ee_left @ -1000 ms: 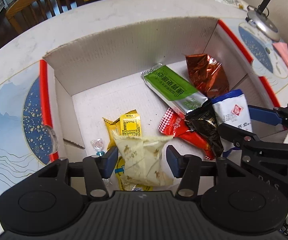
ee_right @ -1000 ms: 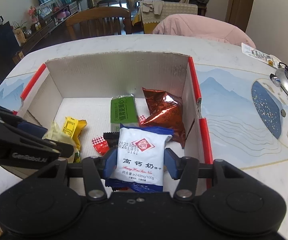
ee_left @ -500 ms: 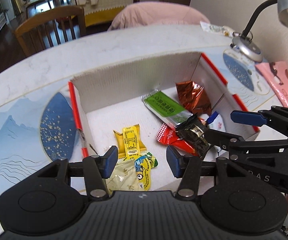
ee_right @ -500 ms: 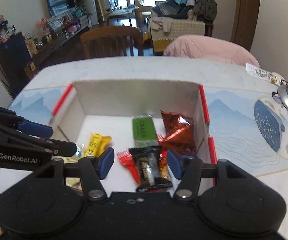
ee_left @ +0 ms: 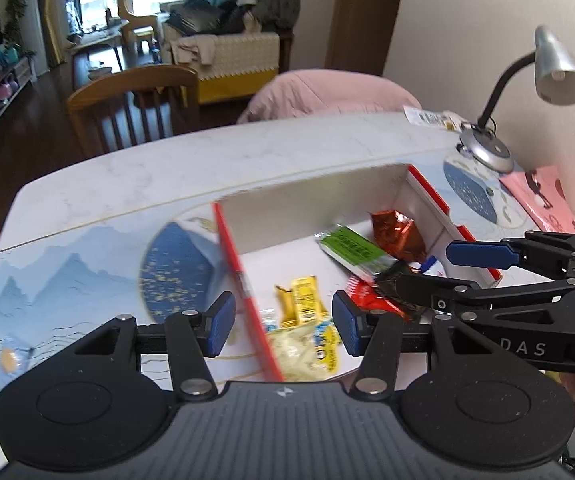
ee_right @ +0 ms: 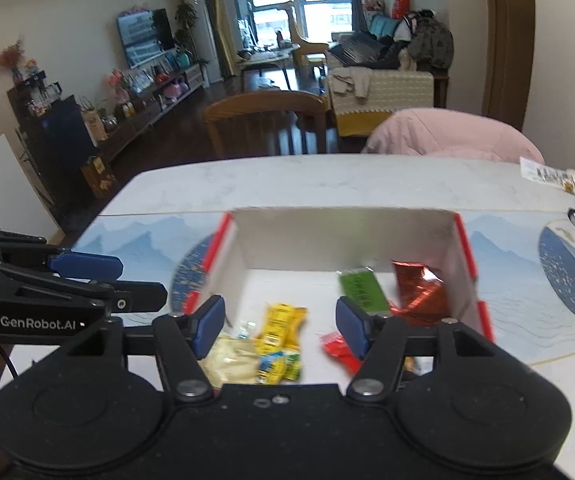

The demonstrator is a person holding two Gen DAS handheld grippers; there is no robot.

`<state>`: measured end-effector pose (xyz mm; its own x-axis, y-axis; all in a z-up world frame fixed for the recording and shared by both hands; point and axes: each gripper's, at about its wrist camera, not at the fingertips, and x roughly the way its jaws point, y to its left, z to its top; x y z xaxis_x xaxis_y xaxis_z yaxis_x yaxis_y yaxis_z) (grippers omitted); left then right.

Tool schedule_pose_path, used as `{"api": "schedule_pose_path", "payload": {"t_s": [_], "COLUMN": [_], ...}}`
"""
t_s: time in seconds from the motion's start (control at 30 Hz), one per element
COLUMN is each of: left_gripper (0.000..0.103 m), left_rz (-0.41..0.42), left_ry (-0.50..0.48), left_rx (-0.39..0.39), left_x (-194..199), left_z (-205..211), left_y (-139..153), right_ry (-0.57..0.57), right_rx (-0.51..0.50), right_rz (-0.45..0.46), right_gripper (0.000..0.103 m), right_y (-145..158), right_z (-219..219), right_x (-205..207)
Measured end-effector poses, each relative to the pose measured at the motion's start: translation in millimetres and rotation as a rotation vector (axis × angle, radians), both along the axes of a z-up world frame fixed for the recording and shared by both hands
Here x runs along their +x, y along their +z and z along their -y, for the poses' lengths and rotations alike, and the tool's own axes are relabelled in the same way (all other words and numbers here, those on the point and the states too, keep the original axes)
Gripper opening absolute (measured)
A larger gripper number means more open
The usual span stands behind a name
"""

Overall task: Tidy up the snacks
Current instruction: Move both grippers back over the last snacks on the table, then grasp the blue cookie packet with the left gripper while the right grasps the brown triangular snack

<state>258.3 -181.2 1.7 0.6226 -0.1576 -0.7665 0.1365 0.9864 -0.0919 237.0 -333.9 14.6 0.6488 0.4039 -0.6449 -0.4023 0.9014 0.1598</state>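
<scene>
A white cardboard box [ee_left: 311,192] with red edges sits on the table and holds several snacks: a green bar [ee_left: 351,246], a copper foil bag [ee_left: 397,232], a yellow packet [ee_left: 301,300], a pale cream packet [ee_left: 291,350] and a red packet [ee_left: 371,298]. The same box [ee_right: 343,236] shows in the right wrist view with the green bar [ee_right: 361,286], copper bag [ee_right: 419,294] and yellow packet [ee_right: 281,322]. My left gripper [ee_left: 281,324] is open and empty, raised above the box's near left wall. My right gripper [ee_right: 279,326] is open and empty above the box's near side.
A desk lamp [ee_left: 527,92] stands at the table's right, with a pink sheet [ee_left: 539,196] by it. A printed blue mat [ee_left: 107,264] lies under the box. A wooden chair [ee_left: 135,104] and a pink cushion [ee_left: 327,92] are beyond the far table edge.
Both grippers let go of their packets, the cream one and the white one, into the box. Both then opened wider, rose and pulled back from the box.
</scene>
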Motion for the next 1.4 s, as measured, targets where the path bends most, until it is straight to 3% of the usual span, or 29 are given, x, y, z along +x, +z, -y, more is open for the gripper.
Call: {"api": "schedule_pose_path", "payload": {"t_s": [0.1,0.3,0.47,0.8,1.1,1.23,1.4], "left_gripper": [0.054,0.060,0.065,0.070,0.071,0.071,0.071], "left_rz": [0.024,0.053,0.063,0.045,0.019,0.011,0.004], "left_ry": [0.028,0.090,0.159,0.293,0.333,0.335,0.243], "left_rx": [0.005,0.000,0.005,0.014,0.010,0.029,0.070], "left_x": [-13,-38,-58,-92,-105,-104,-90], "left_z": [-21,-68,-113,-207,-265,-289,-309], "left_y": [5,9,6,-14,-38,-54,-76], "right_ry": [0.023,0.090,0.137,0.235,0.356,0.413,0.439], "right_rx": [0.009,0.010,0.004,-0.004,-0.035,-0.099,-0.146], "right_rz": [0.035,0.038,0.035,0.003,-0.058,-0.092,-0.140], "right_gripper": [0.083,0.084,0.093,0.098,0.102,0.102,0.102], "right_y": [4,5,1,-10,-40,-61,-83], "right_z": [-19,-62,-98,-168,-238,-273,-301], "right_x": [-11,-26,-36,-60,-85,-92,-93]}}
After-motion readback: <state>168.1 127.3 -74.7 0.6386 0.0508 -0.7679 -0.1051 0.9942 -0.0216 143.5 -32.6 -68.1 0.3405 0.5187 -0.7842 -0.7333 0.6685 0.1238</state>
